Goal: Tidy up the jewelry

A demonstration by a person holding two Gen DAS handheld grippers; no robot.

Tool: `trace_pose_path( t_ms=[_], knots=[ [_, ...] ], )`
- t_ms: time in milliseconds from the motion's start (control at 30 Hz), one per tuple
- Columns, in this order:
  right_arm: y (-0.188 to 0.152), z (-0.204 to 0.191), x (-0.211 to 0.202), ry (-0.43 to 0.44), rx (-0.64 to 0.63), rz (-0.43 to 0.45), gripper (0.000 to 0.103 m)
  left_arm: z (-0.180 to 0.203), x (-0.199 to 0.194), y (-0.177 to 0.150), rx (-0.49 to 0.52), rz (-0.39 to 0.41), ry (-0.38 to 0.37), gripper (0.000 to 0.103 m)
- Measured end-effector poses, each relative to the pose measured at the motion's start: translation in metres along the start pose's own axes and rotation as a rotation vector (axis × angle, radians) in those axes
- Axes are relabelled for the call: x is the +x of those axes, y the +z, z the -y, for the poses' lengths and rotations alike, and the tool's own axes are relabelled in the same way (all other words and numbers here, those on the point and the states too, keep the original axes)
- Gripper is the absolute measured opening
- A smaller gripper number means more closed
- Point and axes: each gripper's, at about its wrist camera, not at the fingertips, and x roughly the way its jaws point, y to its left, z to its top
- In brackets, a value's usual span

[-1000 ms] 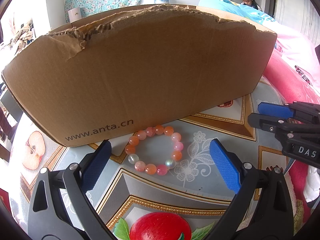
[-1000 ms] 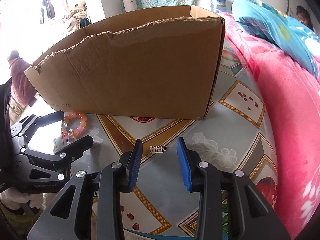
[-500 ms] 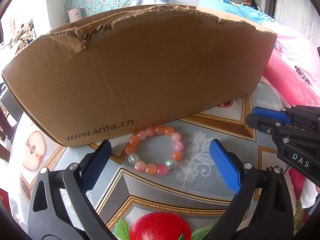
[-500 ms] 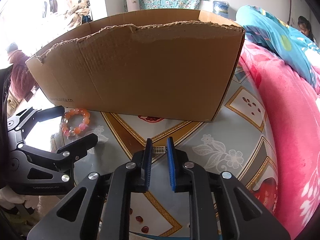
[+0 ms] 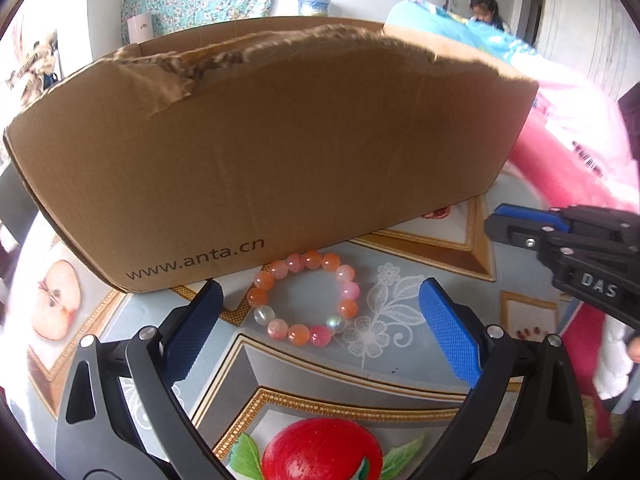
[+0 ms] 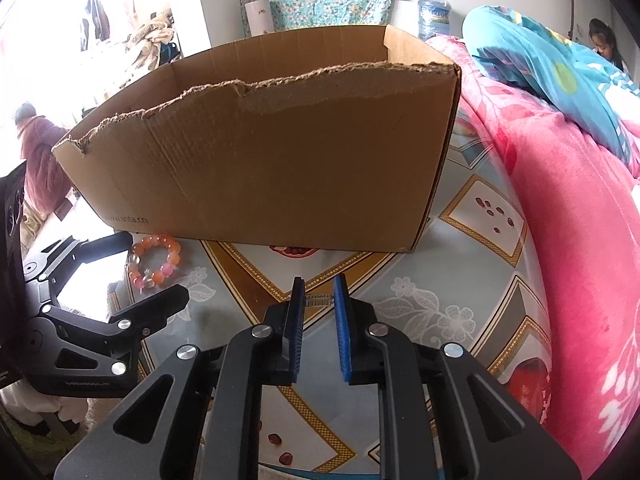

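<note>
- Change, right side: over the last second my right gripper has narrowed from a moderate gap to a slim one around the small metal charm, a ridged silver bar lying on the patterned counter. I judge the pick of this piece to be at its closing stage; lifting has not begun.
- Right jaws: nearly closed, the charm between the two blue pads. Whether both pads already press on it I cannot tell; the bar spans the gap and seems to reach each side.
- Change, left side: none. My left gripper has stayed where it was.
- Left jaws: wide apart, holding nothing, touching nothing. The bead bracelet lies flat on the counter between the pads, clear of both.
- Setting: the bracelet lies just in front of the cardboard box, near its printed corner; the charm lies well to the right of the bracelet, in front of the same box wall.
- Meaning for the task: the open-topped box is the likely destination; both pieces are outside it.
</note>
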Motion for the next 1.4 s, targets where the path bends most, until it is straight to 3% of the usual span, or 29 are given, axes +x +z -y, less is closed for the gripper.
trace_pose_path(
  t_ms=[267, 300, 333, 400, 467, 633, 800, 833, 900, 1067, 1400],
  knots=[
    [0.003, 0.009, -0.003, 0.026, 0.042, 0.031, 0.015, 0.009, -0.009, 0.008, 0.082, 0.070, -0.008, 0.093],
    [0.003, 0.010, -0.003, 0.032, 0.046, 0.035, 0.015, 0.010, -0.008, 0.010, 0.088, 0.071, -0.001, 0.089],
    [0.003, 0.011, -0.003, 0.038, 0.049, 0.038, 0.015, 0.013, -0.006, 0.012, 0.095, 0.065, -0.002, 0.077],
    [0.003, 0.012, -0.004, 0.049, 0.057, 0.045, 0.015, 0.017, -0.002, 0.014, 0.103, 0.040, -0.007, 0.067],
    [0.003, 0.015, -0.003, 0.066, 0.067, 0.049, 0.015, 0.020, -0.002, 0.010, 0.116, 0.019, -0.004, 0.051],
    [0.004, 0.020, -0.003, 0.097, 0.084, 0.061, 0.015, 0.021, 0.006, 0.011, 0.121, -0.044, 0.033, 0.039],
    [0.004, 0.023, -0.006, 0.124, 0.104, 0.078, 0.015, 0.016, 0.010, 0.017, 0.099, -0.059, 0.037, 0.019],
    [0.004, 0.024, -0.007, 0.128, 0.108, 0.082, 0.015, 0.014, 0.009, 0.016, 0.092, -0.061, 0.029, 0.008],
    [0.002, 0.022, -0.013, 0.128, 0.111, 0.094, 0.015, 0.012, 0.008, 0.018, 0.085, -0.055, 0.040, 0.008],
    [0.005, 0.020, -0.034, 0.124, 0.108, 0.145, 0.015, 0.002, -0.018, 0.029, 0.020, 0.012, -0.018, 0.008],
    [0.047, 0.022, -0.092, 0.185, 0.084, 0.299, 0.015, 0.001, -0.103, 0.066, 0.008, 0.228, -0.174, 0.008]
  ],
)
